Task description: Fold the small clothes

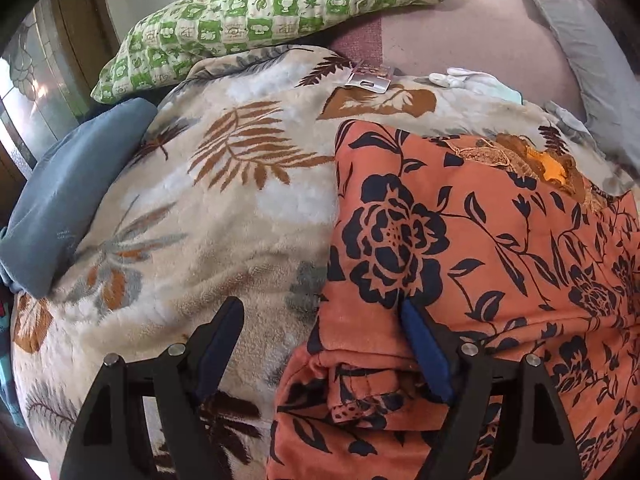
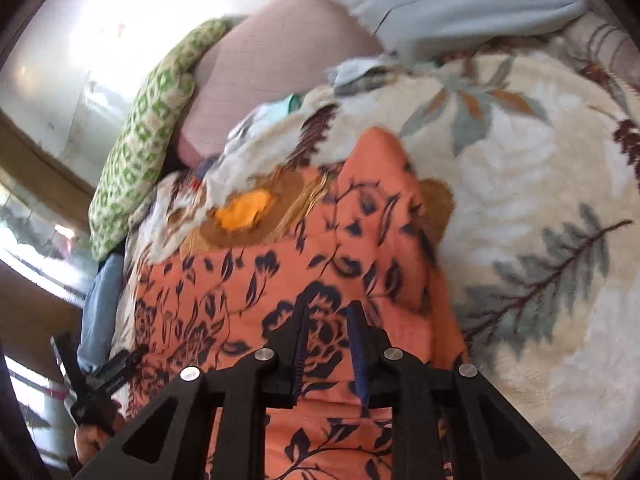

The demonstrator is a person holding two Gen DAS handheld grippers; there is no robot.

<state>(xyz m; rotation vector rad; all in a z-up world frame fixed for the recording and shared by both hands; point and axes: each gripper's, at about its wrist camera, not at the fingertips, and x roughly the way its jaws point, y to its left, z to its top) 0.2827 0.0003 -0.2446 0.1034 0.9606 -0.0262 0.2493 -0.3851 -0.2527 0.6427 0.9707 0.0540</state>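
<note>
An orange garment with dark blue flowers point(image 1: 460, 248) lies on a cream leaf-print blanket point(image 1: 224, 208). Its yellow embroidered neck patch point(image 1: 552, 168) lies at the far end. My left gripper point(image 1: 320, 312) is open wide over the garment's near left edge, where a folded hem bunches between the fingers. In the right wrist view the same garment point(image 2: 280, 280) fills the middle, neck patch point(image 2: 244, 212) upward. My right gripper point(image 2: 330, 316) hovers just above the cloth with its jaws partly open and nothing held. The left gripper point(image 2: 108, 372) shows at the lower left.
A green checked pillow point(image 1: 272, 12) lies at the back left, a blue-grey cushion point(image 1: 68, 196) at the left blanket edge. A small metal clip point(image 1: 370, 78) and pale cloths point(image 1: 476, 80) lie at the blanket's far end. A pink sheet point(image 1: 472, 40) and grey pillow point(image 2: 460, 0) lie beyond.
</note>
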